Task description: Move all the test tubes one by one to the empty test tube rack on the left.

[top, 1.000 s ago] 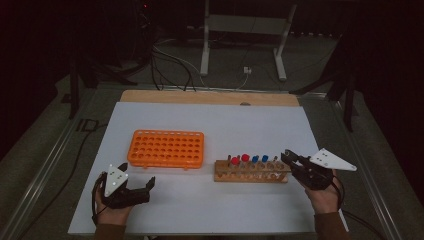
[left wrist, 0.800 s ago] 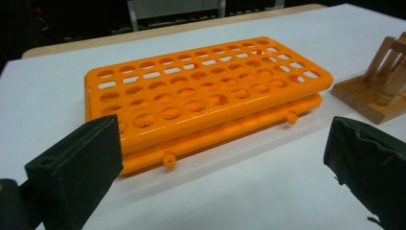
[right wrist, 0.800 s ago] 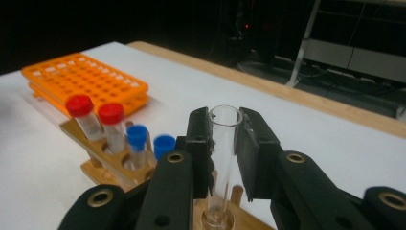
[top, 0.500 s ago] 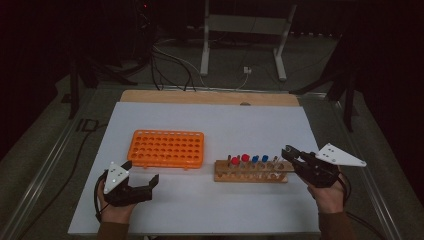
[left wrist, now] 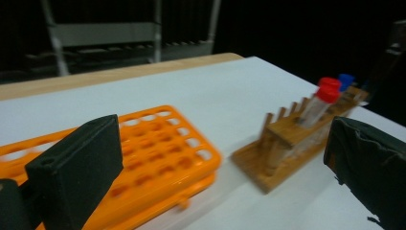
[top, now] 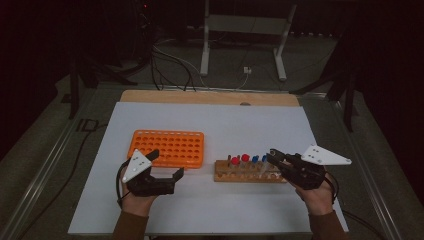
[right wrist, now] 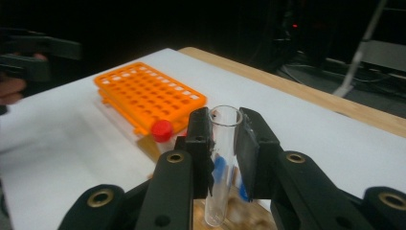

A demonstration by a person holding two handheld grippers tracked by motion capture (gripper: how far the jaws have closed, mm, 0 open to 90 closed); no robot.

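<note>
A white sheet (top: 235, 125) covers most of the counter (top: 210, 97), whose bare wooden edge shows along the far side. Beyond that edge a pale metal stand (top: 242, 35) rises from the dim grey floor (top: 310, 60) on two slanted legs. Dark cables (top: 167, 67) loop across the floor to the left of the stand, and a small white plug (top: 248, 70) lies between its legs. A metal rail (top: 45, 165) runs along the left side of the counter, with a black cable (top: 75, 170) trailing beside it.

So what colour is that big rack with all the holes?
Bright orange rack, clearest in the high view.
</note>
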